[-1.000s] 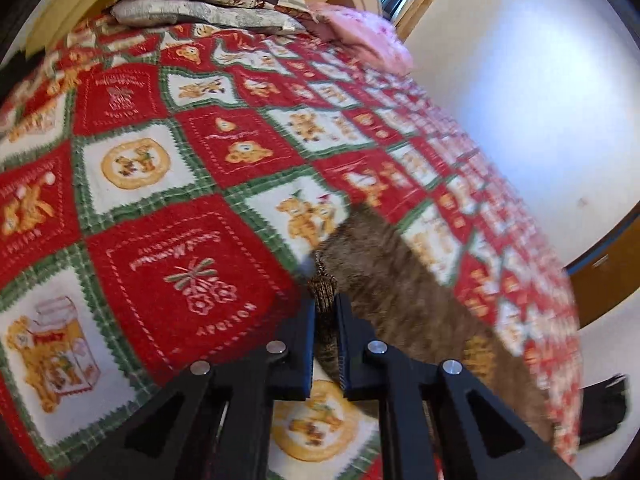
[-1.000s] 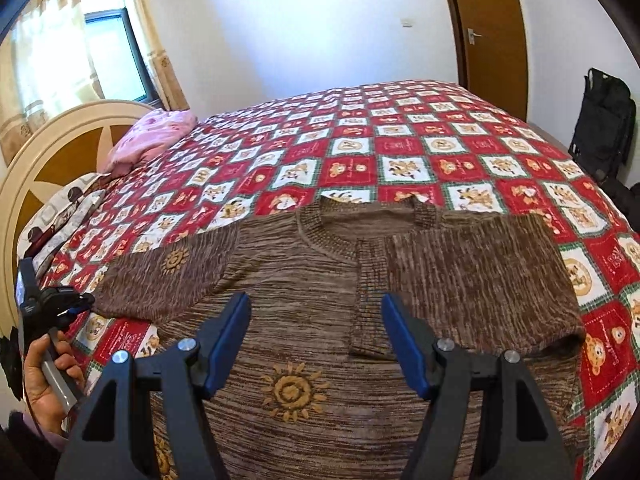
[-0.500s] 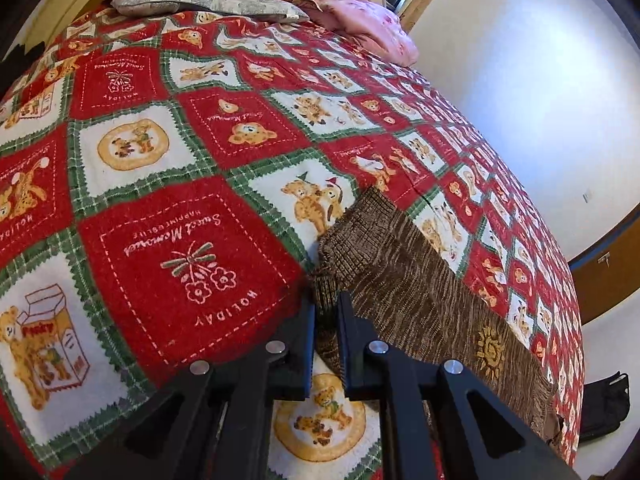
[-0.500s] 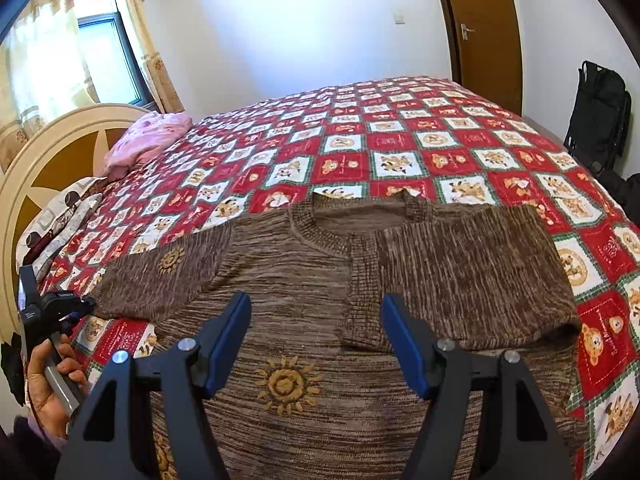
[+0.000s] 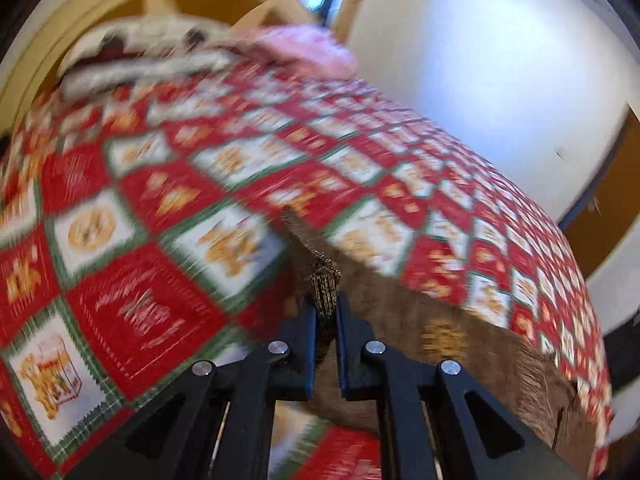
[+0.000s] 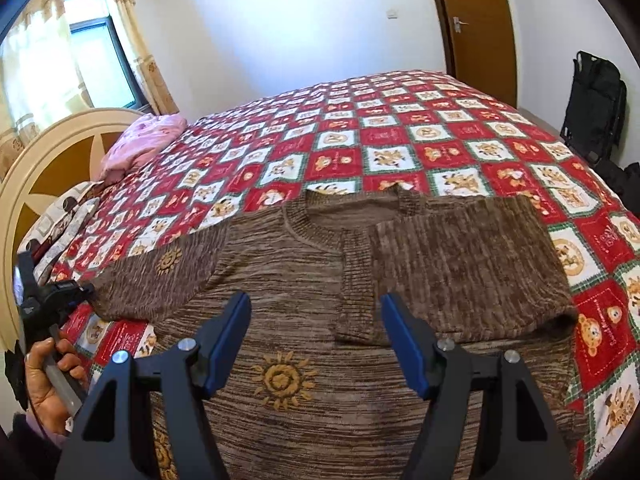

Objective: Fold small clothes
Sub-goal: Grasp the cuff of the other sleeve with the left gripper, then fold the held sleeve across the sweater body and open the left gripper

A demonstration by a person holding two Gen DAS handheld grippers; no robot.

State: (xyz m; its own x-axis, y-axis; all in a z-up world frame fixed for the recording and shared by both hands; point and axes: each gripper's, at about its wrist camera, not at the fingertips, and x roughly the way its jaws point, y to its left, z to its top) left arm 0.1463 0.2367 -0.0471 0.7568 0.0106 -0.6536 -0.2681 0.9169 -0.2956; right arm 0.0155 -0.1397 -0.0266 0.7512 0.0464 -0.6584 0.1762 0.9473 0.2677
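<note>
Lying face-up on the red, white and green patchwork bedspread (image 6: 400, 136), the brown knitted sweater (image 6: 288, 280) has one sleeve folded across its chest. Left gripper (image 5: 327, 312) is clamped on the ribbed cuff (image 5: 322, 280), apparently lifted, though blurred; right gripper (image 6: 316, 336) hovers over it, jaws apart, empty.

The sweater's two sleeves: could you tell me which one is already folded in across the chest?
The sleeve on the picture's right lies folded over the sweater. The other sleeve stretches out sideways, its cuff pinched in the left gripper.
</note>
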